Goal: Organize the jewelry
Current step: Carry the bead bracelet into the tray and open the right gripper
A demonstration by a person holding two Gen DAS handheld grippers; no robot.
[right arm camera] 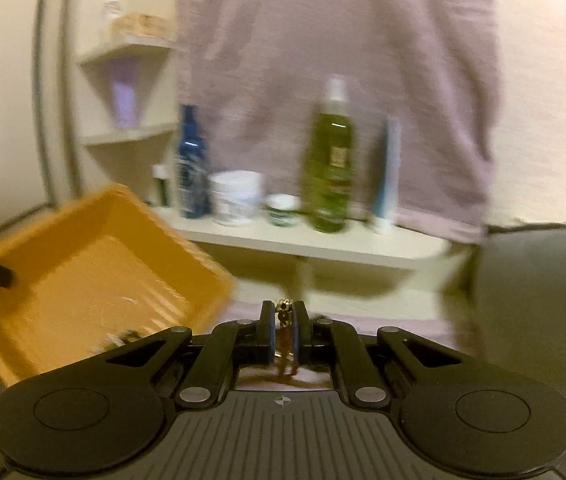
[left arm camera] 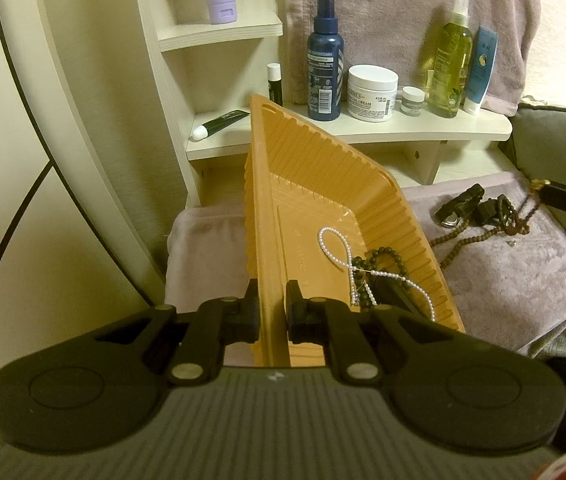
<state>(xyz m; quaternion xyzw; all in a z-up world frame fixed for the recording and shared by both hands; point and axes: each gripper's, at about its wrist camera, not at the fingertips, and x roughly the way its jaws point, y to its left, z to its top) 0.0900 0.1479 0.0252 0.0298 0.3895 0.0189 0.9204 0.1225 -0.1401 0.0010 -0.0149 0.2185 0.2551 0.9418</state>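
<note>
While the orange plastic tray [left arm camera: 323, 184] is held tilted by the left tool [left arm camera: 271, 312], whose jaws are clenched on the tray's near rim, the job looks roughly half done. Already lying in the tray's low corner are a white pearl strand [left arm camera: 341, 258] looped over itself and a dark beaded bracelet [left arm camera: 379, 264], both slid down against the ribbed wall. Left outside on the mauve towel [left arm camera: 503, 280] are a long brown wooden-bead necklace [left arm camera: 479, 232], a black clip-like piece with a shiny metal end [left arm camera: 459, 208] and a tiny glinting item [left arm camera: 511, 242] too small to identify.

The right tool [right arm camera: 284, 320] is clamped on a fine gold-coloured chain [right arm camera: 283, 312], pinched between its blue-lined pads and hanging down behind them; it sits just beside the tray's right edge in the blurred right wrist view, so this piece seems to be on its way to the tray and not yet in it. By my reckoning, that chain and the pile on the towel are what remain.

The tray is thin, glossy moulded plastic with fluted sides and a flat smooth floor, likely flexible under a pinch. The pearls are small, round and slick; the wooden beads are matte and bigger. The towel is plush and napped, likely to snag fine links. Behind, a pale wooden shelf [left arm camera: 435, 130] carries bottles, jars and tubes.
</note>
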